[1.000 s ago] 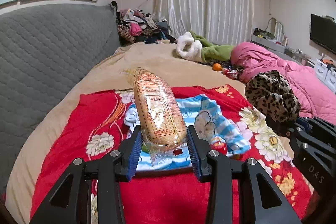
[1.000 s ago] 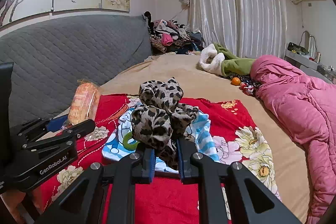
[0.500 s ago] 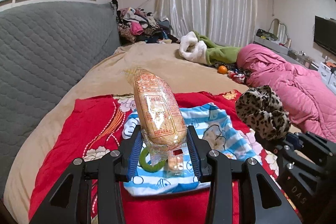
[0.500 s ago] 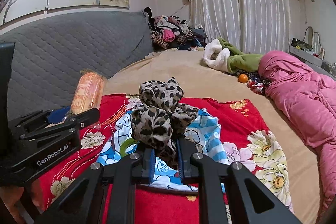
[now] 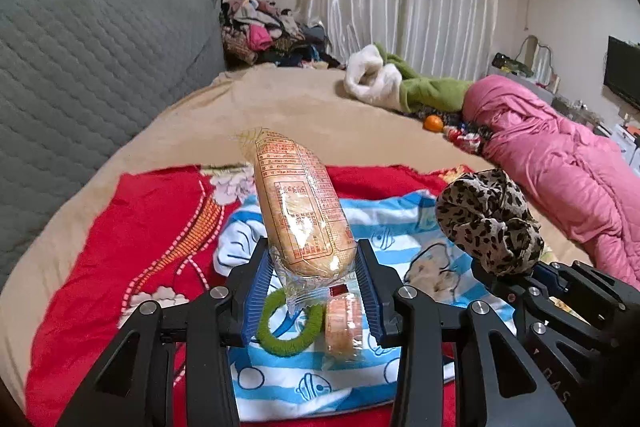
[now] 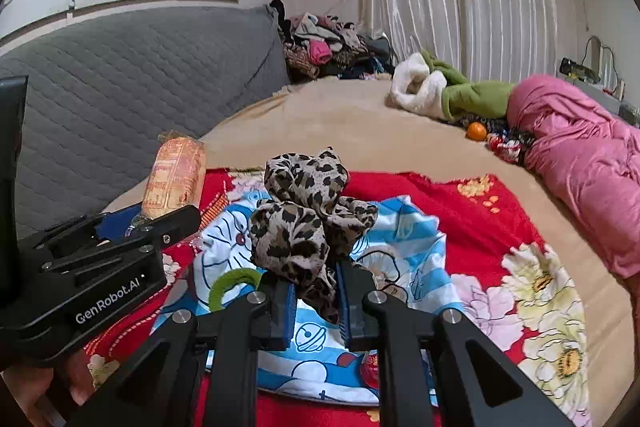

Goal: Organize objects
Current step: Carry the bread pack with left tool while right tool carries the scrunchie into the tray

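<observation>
My left gripper (image 5: 314, 283) is shut on a long clear-wrapped pack of biscuits (image 5: 300, 203), held tilted up above the bed. The same pack (image 6: 174, 177) shows at the left of the right wrist view. My right gripper (image 6: 316, 301) is shut on a leopard-print scrunchie (image 6: 306, 223), which also appears at the right of the left wrist view as a bunched scrunchie (image 5: 488, 223). Under both lies a blue-and-white striped cartoon cloth (image 5: 400, 227) on a red floral blanket (image 5: 160, 219). A green hair tie (image 5: 288, 323) and a small round biscuit pack (image 5: 342, 321) rest on the cloth.
A grey quilted headboard (image 5: 80, 79) rises on the left. A pink duvet (image 5: 560, 171) lies on the right, with a green-and-white garment (image 5: 400, 83), an orange (image 5: 433, 123) and snack wrappers beyond. Clothes (image 5: 264, 31) are piled at the far corner.
Both grippers have moved forward and down over the bed, keeping their loads. The striped cloth now lies closer beneath them, and the green hair tie and small biscuit pack have come into view.
</observation>
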The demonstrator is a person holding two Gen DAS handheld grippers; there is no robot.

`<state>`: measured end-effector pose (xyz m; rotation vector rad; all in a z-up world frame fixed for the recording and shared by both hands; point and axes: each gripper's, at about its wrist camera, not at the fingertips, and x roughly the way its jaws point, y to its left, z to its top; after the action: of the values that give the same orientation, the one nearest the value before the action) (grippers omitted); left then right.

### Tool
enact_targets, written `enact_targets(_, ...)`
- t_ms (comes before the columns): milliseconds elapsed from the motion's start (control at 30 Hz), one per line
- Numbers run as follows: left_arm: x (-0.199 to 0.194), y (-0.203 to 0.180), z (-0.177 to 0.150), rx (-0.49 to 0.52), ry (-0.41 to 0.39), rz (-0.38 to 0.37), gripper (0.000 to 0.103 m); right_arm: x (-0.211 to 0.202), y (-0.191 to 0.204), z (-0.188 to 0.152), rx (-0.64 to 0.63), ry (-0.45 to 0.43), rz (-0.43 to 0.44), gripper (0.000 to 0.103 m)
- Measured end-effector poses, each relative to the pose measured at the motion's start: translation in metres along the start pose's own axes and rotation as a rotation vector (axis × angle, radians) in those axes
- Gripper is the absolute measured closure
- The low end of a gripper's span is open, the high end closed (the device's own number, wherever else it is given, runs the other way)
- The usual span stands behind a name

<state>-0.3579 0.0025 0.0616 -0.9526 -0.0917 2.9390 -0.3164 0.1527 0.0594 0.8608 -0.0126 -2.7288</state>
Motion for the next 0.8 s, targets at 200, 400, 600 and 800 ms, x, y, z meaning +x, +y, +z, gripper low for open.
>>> enact_targets(200,0.036,0.006,-0.014,-0.007,0.039,-0.007,0.06,0.029,-0.003,-0.007,-0.001,0.024,-0.007,0.086)
enact_targets(400,0.066,0.009,-0.021,-0.018,0.063,-0.002,0.06,0.058,-0.005,-0.014,-0.009,0.058,-0.009,0.086)
enact_targets(600,0.082,0.01,-0.029,-0.02,0.073,-0.003,0.06,0.077,-0.005,-0.022,-0.021,0.086,-0.011,0.086)
enact_targets(800,0.099,0.01,-0.035,-0.024,0.088,-0.003,0.06,0.096,-0.006,-0.029,-0.023,0.116,-0.008,0.086)
